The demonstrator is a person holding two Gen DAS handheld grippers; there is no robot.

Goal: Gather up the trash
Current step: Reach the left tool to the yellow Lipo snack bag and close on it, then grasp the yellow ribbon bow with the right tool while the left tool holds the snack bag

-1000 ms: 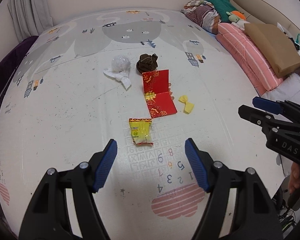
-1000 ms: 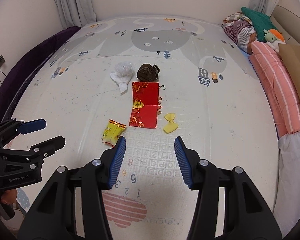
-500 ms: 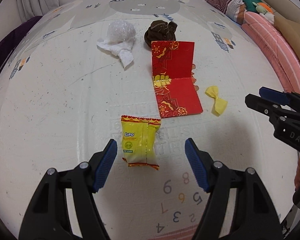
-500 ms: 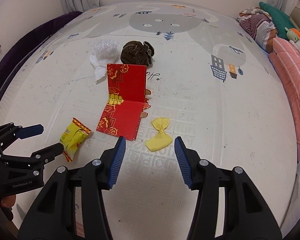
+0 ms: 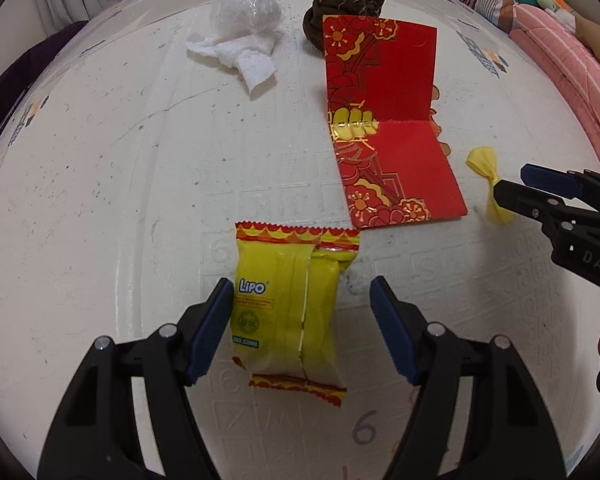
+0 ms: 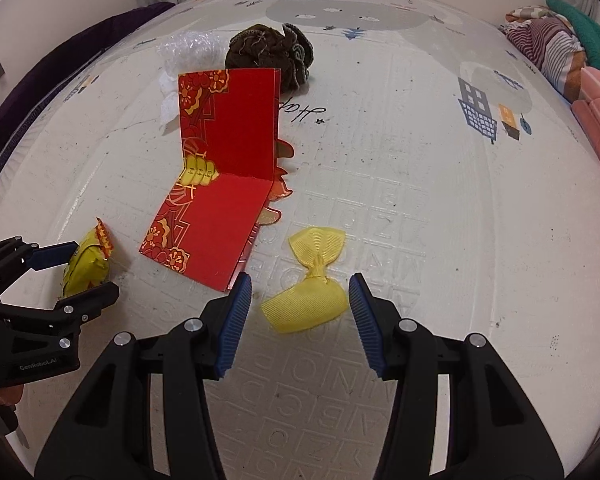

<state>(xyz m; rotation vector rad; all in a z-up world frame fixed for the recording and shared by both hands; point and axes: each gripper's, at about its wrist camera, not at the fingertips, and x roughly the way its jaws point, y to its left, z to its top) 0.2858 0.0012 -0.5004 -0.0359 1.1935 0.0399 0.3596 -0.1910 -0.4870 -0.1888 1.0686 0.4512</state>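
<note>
A yellow Lipo snack wrapper (image 5: 292,304) lies on the white play mat, between the open fingers of my left gripper (image 5: 302,292); it also shows in the right wrist view (image 6: 85,264). A yellow ribbon bow (image 6: 312,280) lies between the open fingers of my right gripper (image 6: 300,288); it also shows in the left wrist view (image 5: 485,178). A red folded card (image 5: 384,120) stands half open between them (image 6: 220,184). A crumpled clear plastic with white tissue (image 5: 242,26) and a brown cloth lump (image 5: 344,4) lie farther back.
The mat (image 6: 440,208) is printed with letters and cartoon houses. Pink striped bedding and clothes (image 5: 560,52) line the right side. A dark purple cushion (image 6: 52,64) runs along the left, with curtains behind.
Both grippers have moved forward and down towards the mat. The wrapper now sits between the left fingers and the bow between the right fingers. Both stay open.
</note>
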